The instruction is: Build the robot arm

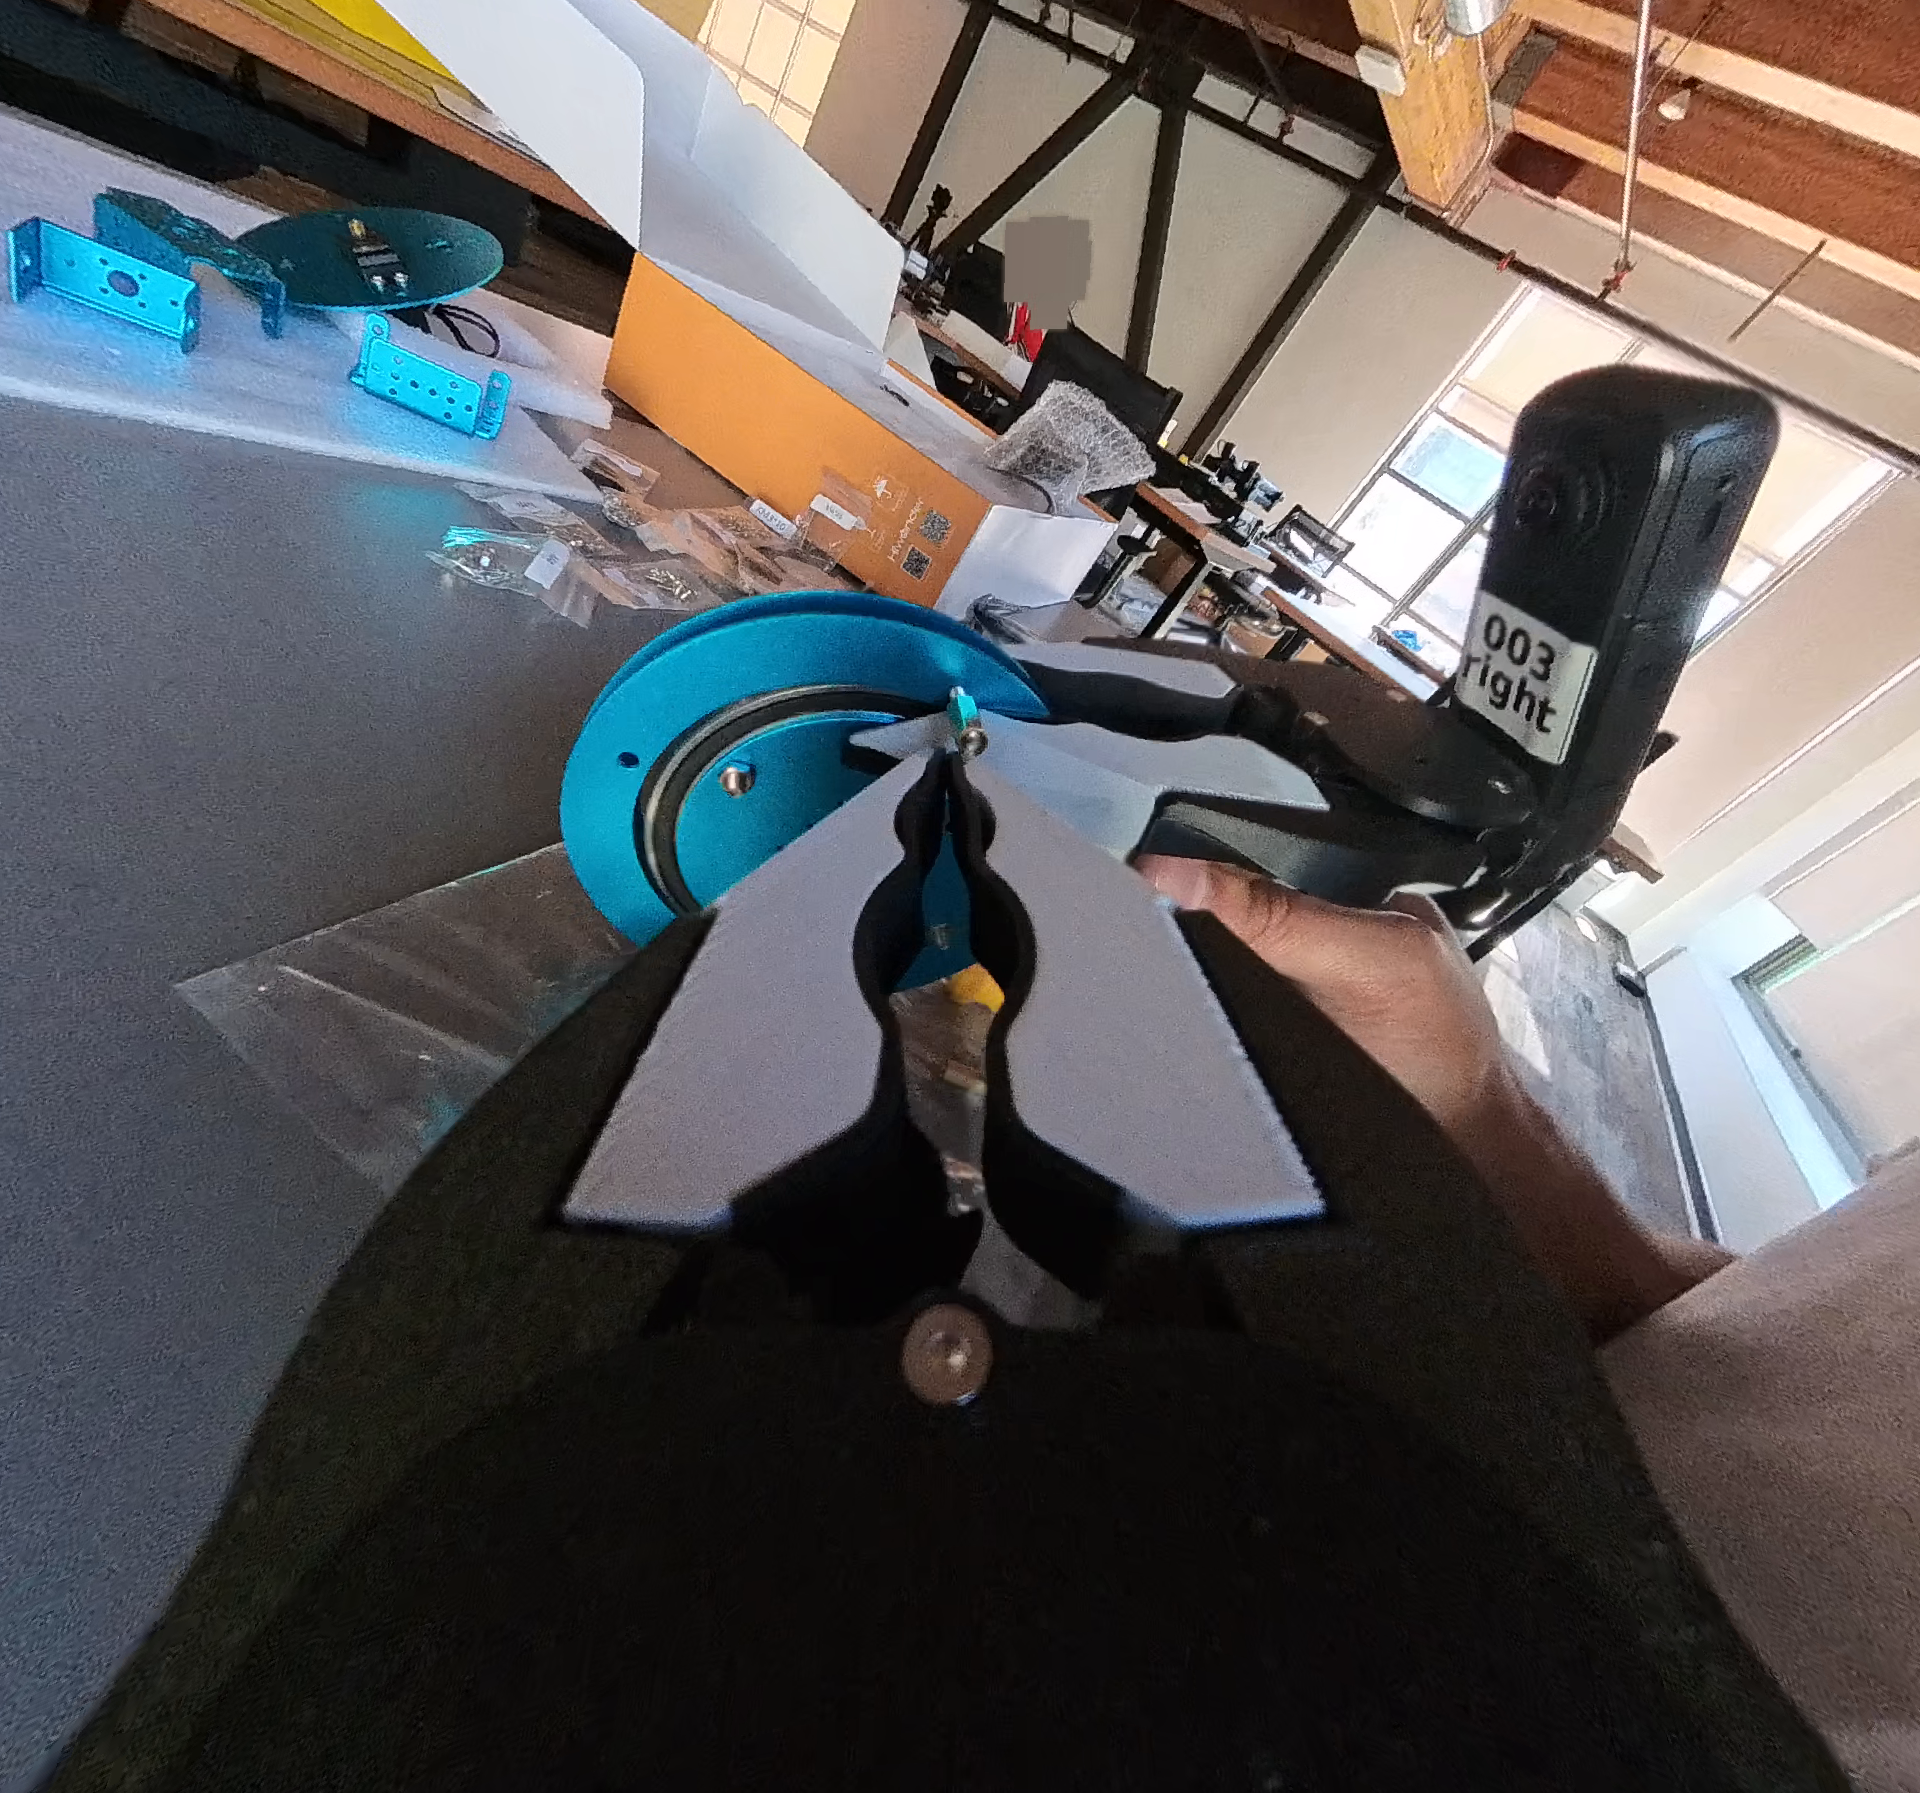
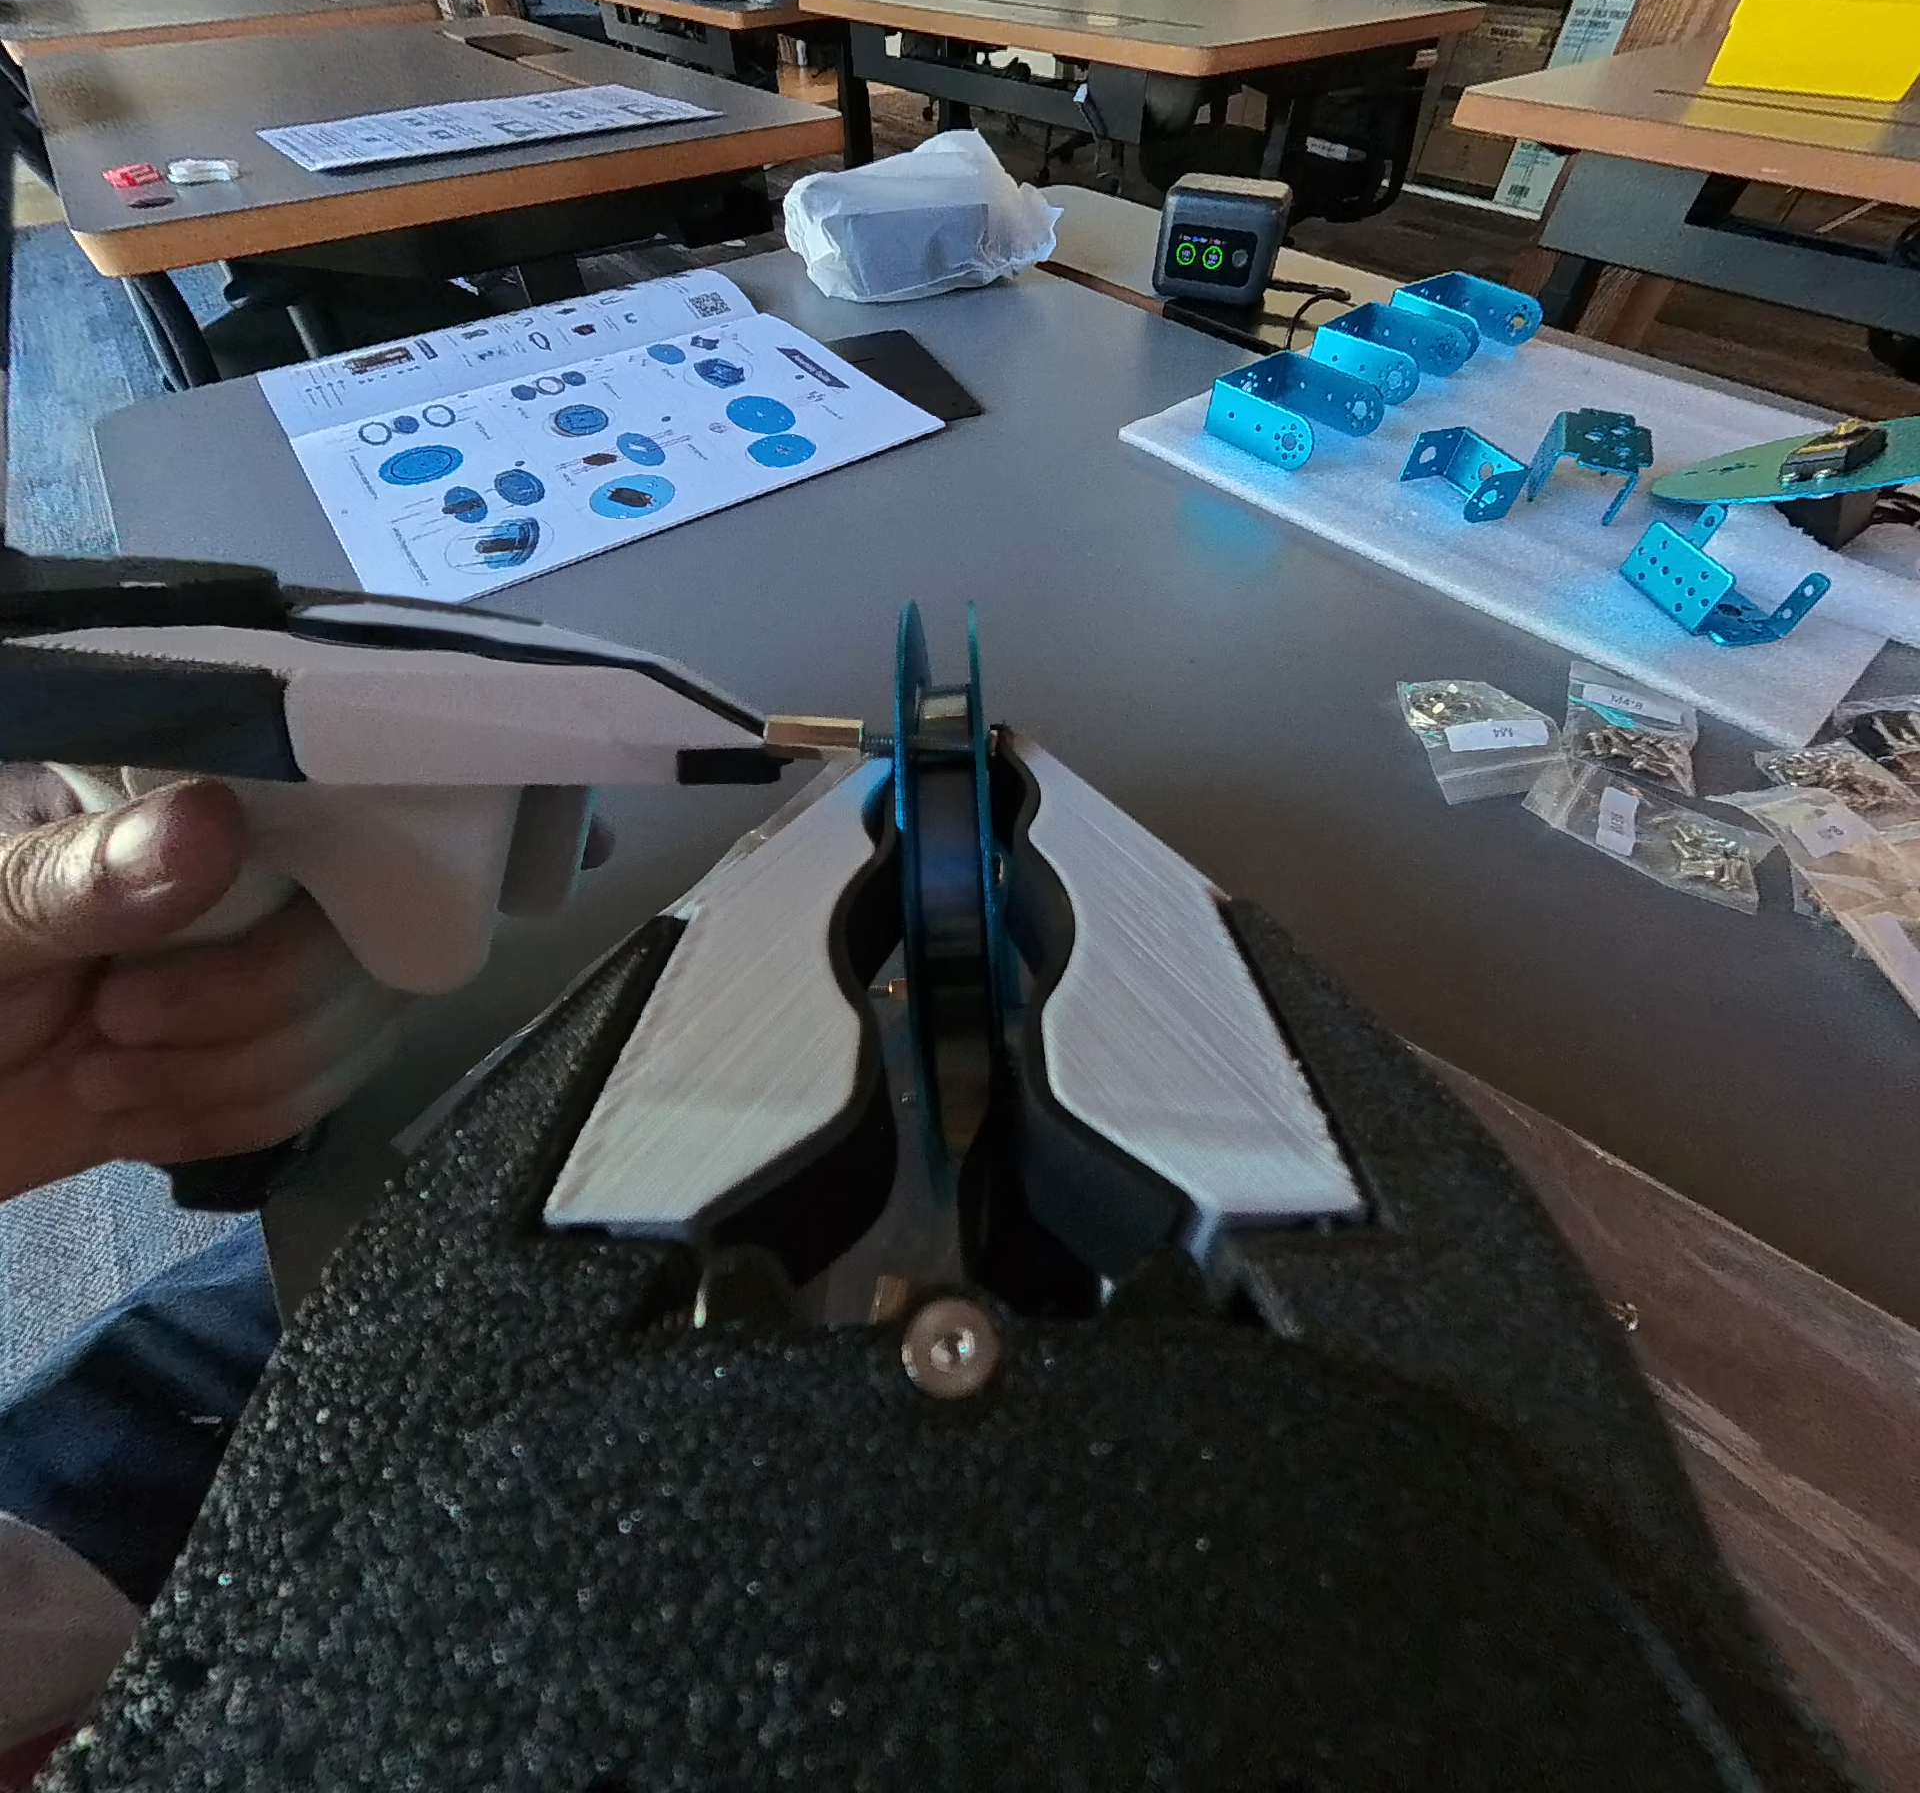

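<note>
The right gripper (image 2: 940, 756), nearest in the right wrist view, is clamped edge-on around a blue disc assembly (image 2: 940, 870) at frame centre, above the grey table (image 2: 1195, 621). From the left, the left gripper (image 2: 769, 751) pinches a brass standoff (image 2: 816, 735) whose screw meets the disc. A manual (image 2: 582, 434) lies upper left, blue brackets (image 2: 1351, 382) upper right, screw bags (image 2: 1621, 756) right.
</note>
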